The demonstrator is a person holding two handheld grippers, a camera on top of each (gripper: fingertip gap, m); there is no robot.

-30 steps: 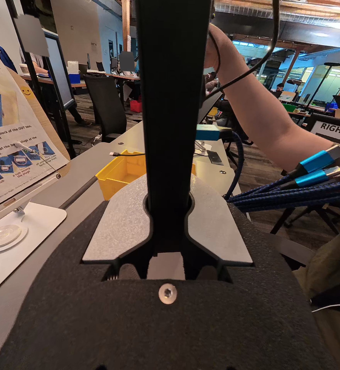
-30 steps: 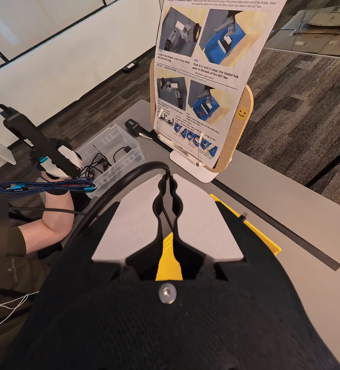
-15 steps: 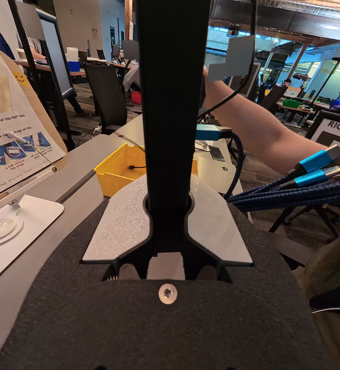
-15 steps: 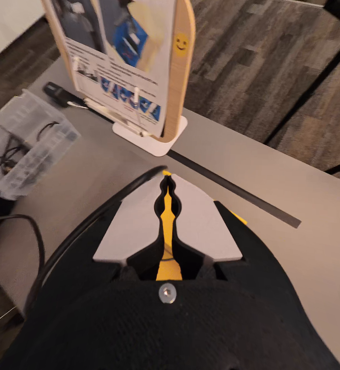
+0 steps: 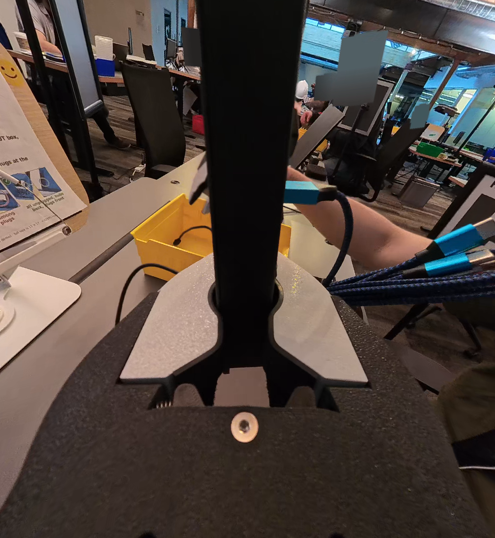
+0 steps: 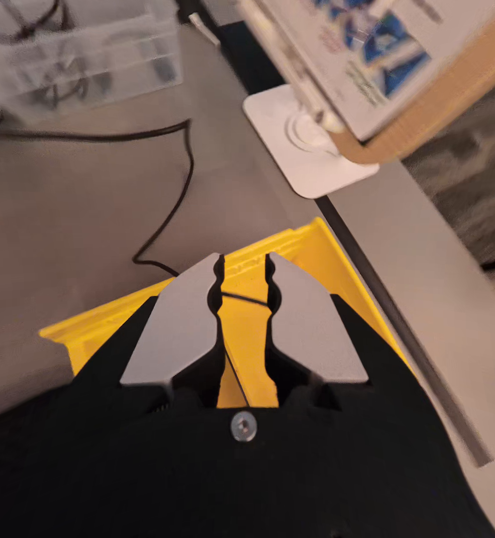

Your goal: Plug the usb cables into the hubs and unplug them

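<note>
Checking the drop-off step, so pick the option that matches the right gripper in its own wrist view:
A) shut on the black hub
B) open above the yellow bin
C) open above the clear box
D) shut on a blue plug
B: the right gripper has its fingers apart with nothing between them, over the yellow bin, where a thin black cable lies.

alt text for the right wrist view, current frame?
The right gripper hangs with its jaws open over a yellow bin on a grey table. A thin black cable runs across the table into the bin and passes between the jaws. Behind, blurred, are a clear plastic box and an instruction sheet on a white stand.
</note>
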